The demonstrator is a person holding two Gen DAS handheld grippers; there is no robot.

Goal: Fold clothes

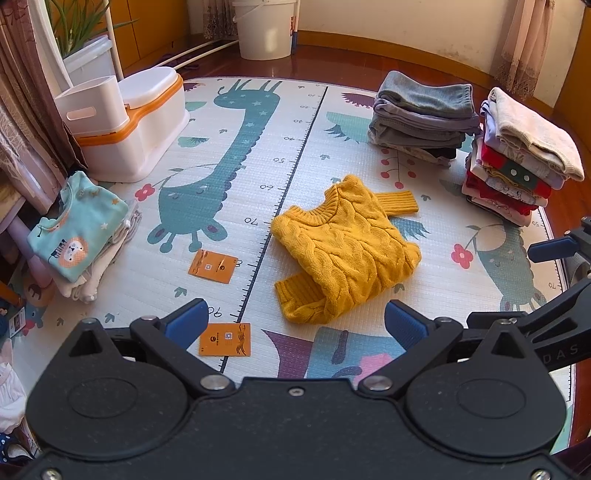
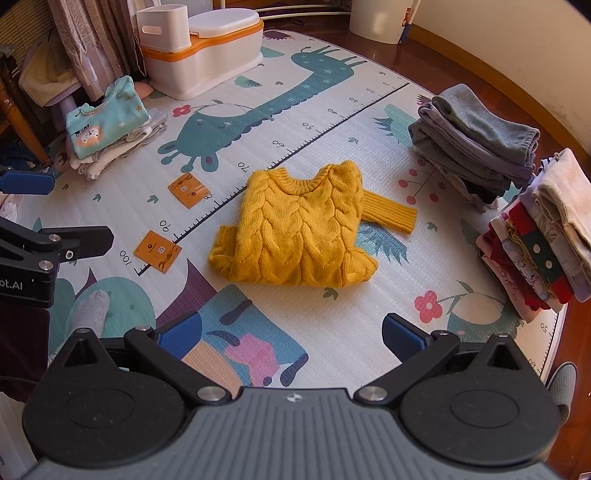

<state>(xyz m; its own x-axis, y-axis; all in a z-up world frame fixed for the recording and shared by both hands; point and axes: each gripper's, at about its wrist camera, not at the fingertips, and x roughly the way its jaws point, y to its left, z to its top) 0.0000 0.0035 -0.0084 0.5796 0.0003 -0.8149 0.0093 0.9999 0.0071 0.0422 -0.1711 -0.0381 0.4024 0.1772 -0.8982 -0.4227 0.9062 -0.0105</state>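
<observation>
A yellow cable-knit sweater point(image 1: 345, 247) lies partly folded in the middle of the play mat point(image 1: 221, 184), one sleeve sticking out to the right and one tucked at the near left. It also shows in the right wrist view point(image 2: 301, 229). My left gripper point(image 1: 295, 321) is open and empty, held above the mat just short of the sweater. My right gripper point(image 2: 291, 332) is open and empty, above the mat near the sweater's hem. Each gripper shows at the edge of the other's view.
A grey folded stack point(image 1: 421, 118) and a colourful folded stack point(image 1: 517, 166) sit at the right. A small stack topped by a teal shirt point(image 1: 77, 225) sits at the left. Two orange cards point(image 1: 213, 266) lie on the mat. A white and orange potty point(image 1: 136, 122) and a bucket point(image 1: 264, 27) stand behind.
</observation>
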